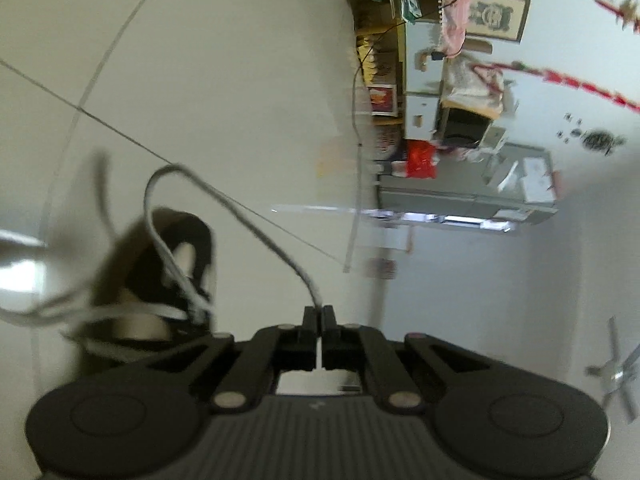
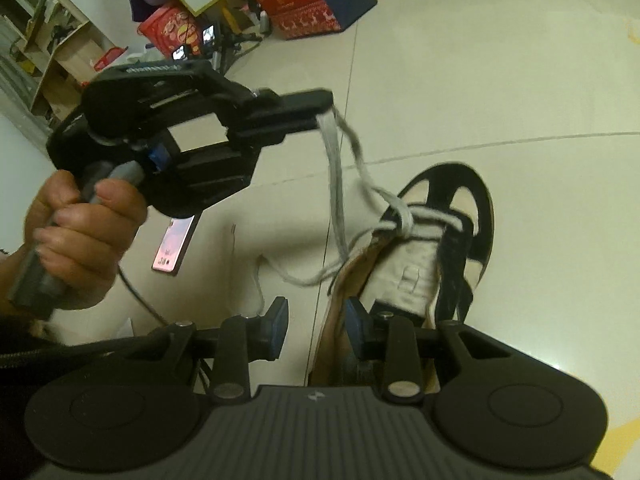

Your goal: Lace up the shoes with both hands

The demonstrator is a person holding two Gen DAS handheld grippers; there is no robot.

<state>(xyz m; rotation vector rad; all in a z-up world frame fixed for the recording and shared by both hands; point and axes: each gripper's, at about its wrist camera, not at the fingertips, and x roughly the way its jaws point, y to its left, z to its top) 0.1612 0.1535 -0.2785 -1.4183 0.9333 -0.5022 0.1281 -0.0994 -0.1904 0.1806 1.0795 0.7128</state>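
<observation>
shoe (image 1: 160,280) blurred; heel (image 2: 332,360) hidden

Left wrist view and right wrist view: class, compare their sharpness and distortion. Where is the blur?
Left wrist view: the shoe and looping lace are motion-smeared, the room appears tipped sideways, and floor lines bow. Right wrist view: sharper; the shoe reads clearly, only the lace below the left gripper blurs; fisheye curves the tile joints.
</observation>
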